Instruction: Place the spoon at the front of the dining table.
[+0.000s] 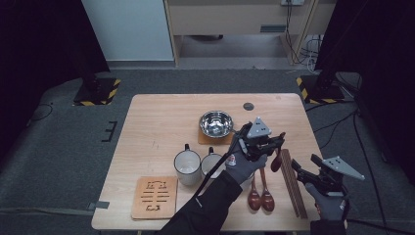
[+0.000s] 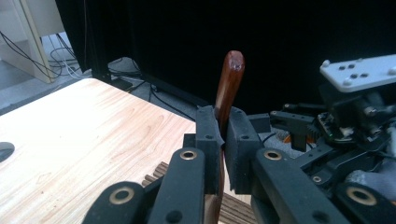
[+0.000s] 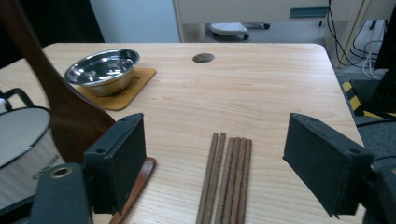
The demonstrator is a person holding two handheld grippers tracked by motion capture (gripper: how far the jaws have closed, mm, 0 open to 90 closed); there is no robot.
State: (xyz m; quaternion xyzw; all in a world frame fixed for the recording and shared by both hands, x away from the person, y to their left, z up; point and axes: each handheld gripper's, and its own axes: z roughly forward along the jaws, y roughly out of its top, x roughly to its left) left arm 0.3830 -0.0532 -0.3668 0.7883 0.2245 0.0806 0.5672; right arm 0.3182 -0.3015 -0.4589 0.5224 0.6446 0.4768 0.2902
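Two grippers work at the table's right side: the left gripper (image 1: 272, 145) clamps a wooden spoon (image 1: 277, 159) upright, while the right gripper (image 3: 219, 163), jaws spread and empty, hovers over chopsticks (image 3: 226, 177) lying near-to-far directly below.

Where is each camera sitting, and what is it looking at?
High view: above the person's side, looking forward and down on the table; both gloved hands show, the left gripper gripping a wooden spoon.
Left gripper view: on the left gripper, looking along its shut jaws at the spoon's handle.
Right gripper view: on the right gripper, looking across the table over the chopsticks, jaws open.
Shared: high and right gripper views both show the steel bowl and chopsticks.
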